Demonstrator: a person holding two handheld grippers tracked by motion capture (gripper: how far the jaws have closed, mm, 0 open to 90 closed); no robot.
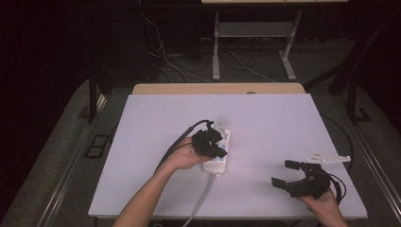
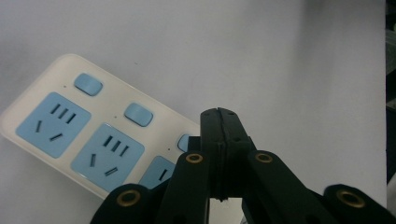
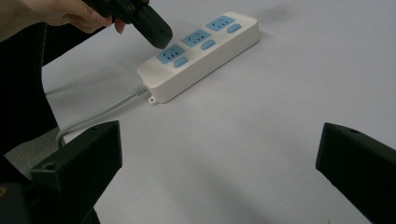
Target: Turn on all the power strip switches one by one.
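A white power strip [image 1: 217,164] with three blue sockets and three blue switches lies in the middle of the white table top [image 1: 274,118]. Held in a hand, my left gripper [image 1: 220,151] hangs right over the strip [image 2: 93,135]. Its jaws are shut flat against each other with nothing between them [image 2: 218,114]. In the right gripper view the left gripper's tip [image 3: 158,36] is at the socket nearest the cord [image 3: 93,116]; whether it touches I cannot tell. My right gripper [image 1: 285,173] rests at the front right, open wide [image 3: 219,154], with nothing in it and pointing toward the strip [image 3: 201,51].
The strip's grey cord [image 1: 201,198] runs off the table's front edge. A black cable trails left from the left gripper. A grey three-cornered plate [image 1: 326,158] sits on the right gripper. Beyond the table are a dark floor, cables and a desk frame [image 1: 255,42].
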